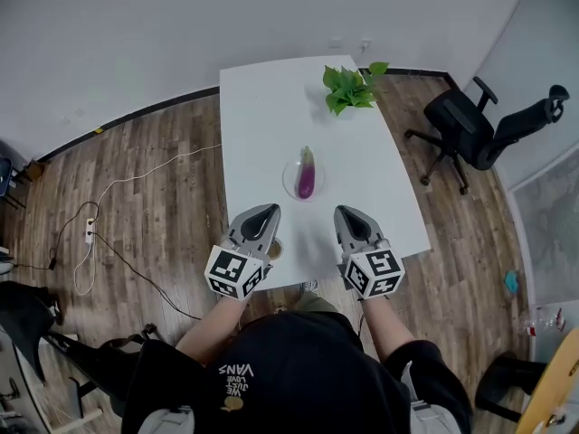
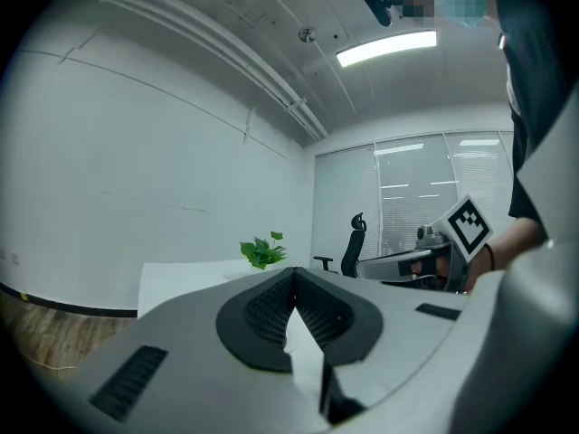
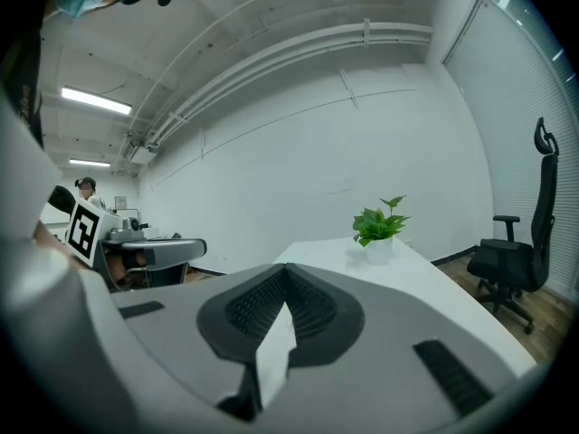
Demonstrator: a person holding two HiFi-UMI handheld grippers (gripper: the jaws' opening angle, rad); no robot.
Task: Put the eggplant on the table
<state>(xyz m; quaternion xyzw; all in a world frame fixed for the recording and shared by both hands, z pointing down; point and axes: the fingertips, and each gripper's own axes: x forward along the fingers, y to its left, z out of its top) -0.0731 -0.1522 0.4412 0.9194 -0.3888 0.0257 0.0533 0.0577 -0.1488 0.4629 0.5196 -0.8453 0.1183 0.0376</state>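
Head view: I see the eggplant [image 1: 307, 172] on a clear dish [image 1: 291, 186] mid-desk [image 1: 262, 116], with my left gripper [image 1: 270, 210] and right gripper [image 1: 342, 212] over the near edge. Left gripper view: jaws clenched on nothing. Right gripper view: jaws clenched on nothing, and a plant [image 3: 380, 224] at the far edge.

Before you, the table [image 1: 262, 116] carries the eggplant [image 1: 307, 172] in a bowl [image 1: 288, 182] near its middle and the plant [image 1: 351, 87] at its far end, with your left gripper [image 1: 270, 212] and right gripper [image 1: 343, 212] side by side over its near edge and a chair [image 1: 470, 129] off to its right.
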